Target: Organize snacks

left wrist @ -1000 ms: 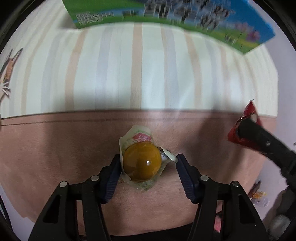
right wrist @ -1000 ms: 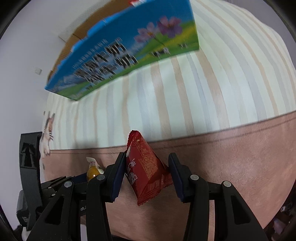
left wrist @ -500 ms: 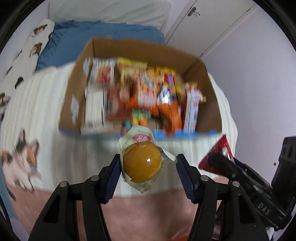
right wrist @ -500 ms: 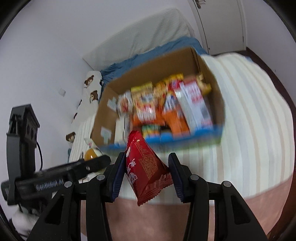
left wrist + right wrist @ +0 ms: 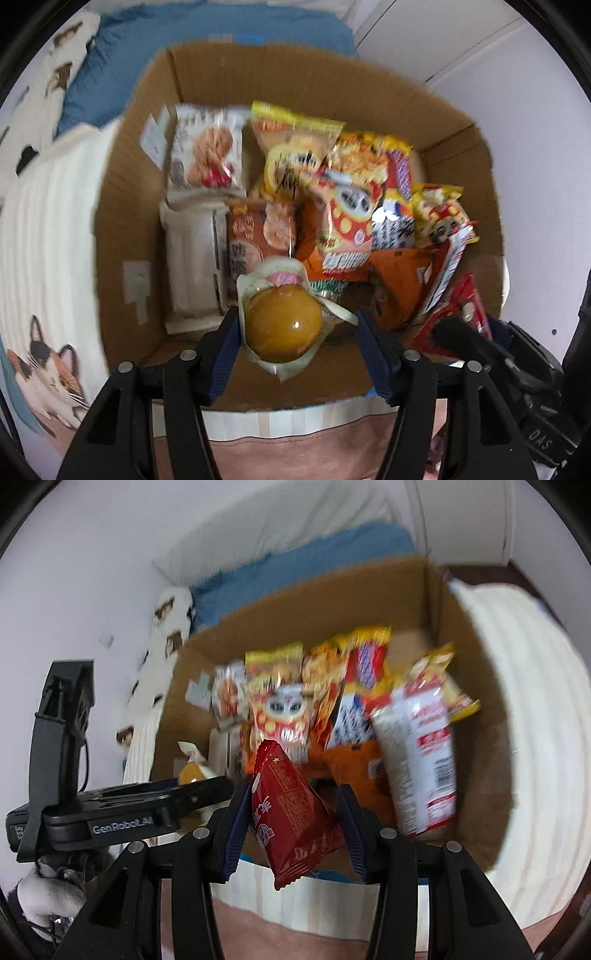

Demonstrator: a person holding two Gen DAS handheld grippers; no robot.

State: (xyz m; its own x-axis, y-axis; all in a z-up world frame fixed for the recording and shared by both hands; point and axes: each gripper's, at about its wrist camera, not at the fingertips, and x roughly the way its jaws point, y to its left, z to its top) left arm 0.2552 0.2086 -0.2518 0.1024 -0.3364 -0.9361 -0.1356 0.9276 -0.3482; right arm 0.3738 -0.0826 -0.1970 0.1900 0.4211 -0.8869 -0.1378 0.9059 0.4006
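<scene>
An orange jelly cup (image 5: 282, 328) in a clear wrapper sits between the pads of my left gripper (image 5: 299, 325), just above the near inside edge of an open cardboard box (image 5: 122, 221). The jaws are opening; the left pad and the wrapper's flap on the right still touch. My right gripper (image 5: 291, 805) holds a red triangular snack packet (image 5: 291, 812) over the box's near wall (image 5: 476, 738), its jaws starting to open too. The box holds several snack bags (image 5: 343, 214). The two grippers hang side by side; the right one with its red packet (image 5: 465, 306) shows at the left view's right edge.
The box stands on a bed with a cream striped cover (image 5: 44, 221) and a brown band (image 5: 295, 450) near me. A cat-print sheet (image 5: 48, 369) lies left and a blue pillow (image 5: 207, 29) behind the box. White wall and a door (image 5: 465, 517) are on the right.
Both grippers have travelled from over the brown band forward and up to the box, carrying the jelly cup and the red packet. The box's inside now fills both views.
</scene>
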